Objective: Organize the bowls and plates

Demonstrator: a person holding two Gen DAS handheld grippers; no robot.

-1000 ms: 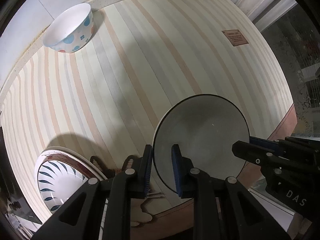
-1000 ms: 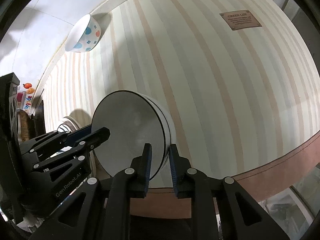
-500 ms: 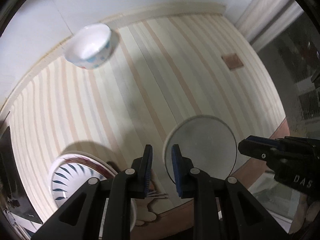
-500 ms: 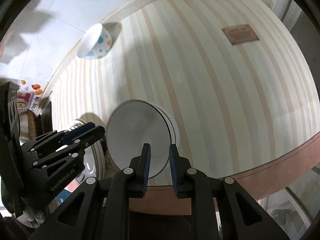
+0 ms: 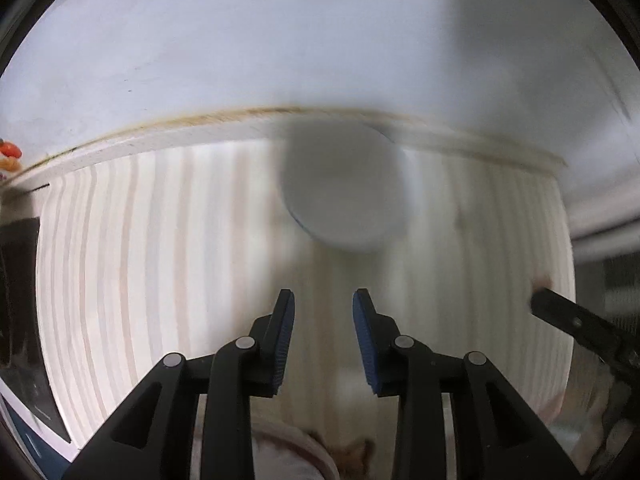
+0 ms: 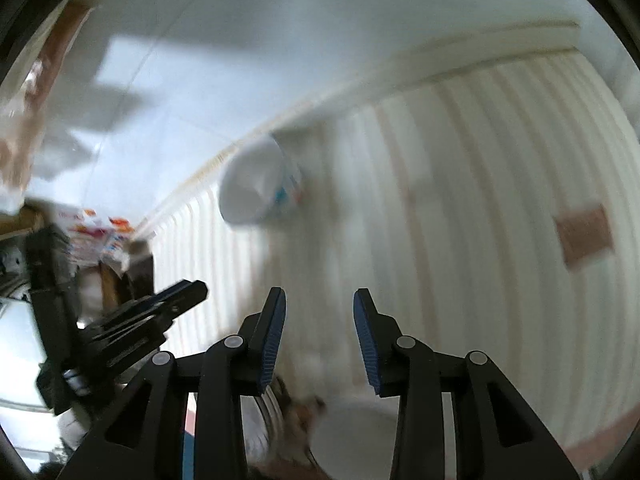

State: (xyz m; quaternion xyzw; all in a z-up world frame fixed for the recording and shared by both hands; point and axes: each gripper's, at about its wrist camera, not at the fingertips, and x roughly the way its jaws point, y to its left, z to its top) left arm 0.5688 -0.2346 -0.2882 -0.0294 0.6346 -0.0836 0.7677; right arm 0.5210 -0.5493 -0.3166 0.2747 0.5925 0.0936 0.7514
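Observation:
A white bowl with blue and red dots (image 5: 344, 188) stands at the far edge of the striped tablecloth (image 5: 160, 248), by the wall. It also shows in the right wrist view (image 6: 258, 186), blurred. My left gripper (image 5: 323, 312) is open and empty, pointing at the bowl from a distance. My right gripper (image 6: 319, 312) is open and empty above the cloth. The rim of a plate (image 5: 296, 452) shows at the bottom of the left wrist view. A pale plate (image 6: 352, 436) lies below my right fingers.
A white wall (image 5: 320, 40) rises behind the table. A brown label (image 6: 584, 236) lies on the cloth at the right. Clutter and a dark object (image 6: 132, 264) stand at the table's left end. The other gripper (image 6: 120, 328) shows at the left.
Both grippers have let go of the grey plate, opened wide and lifted, swinging up toward the dotted bowl and the wall. Both views are motion-blurred.

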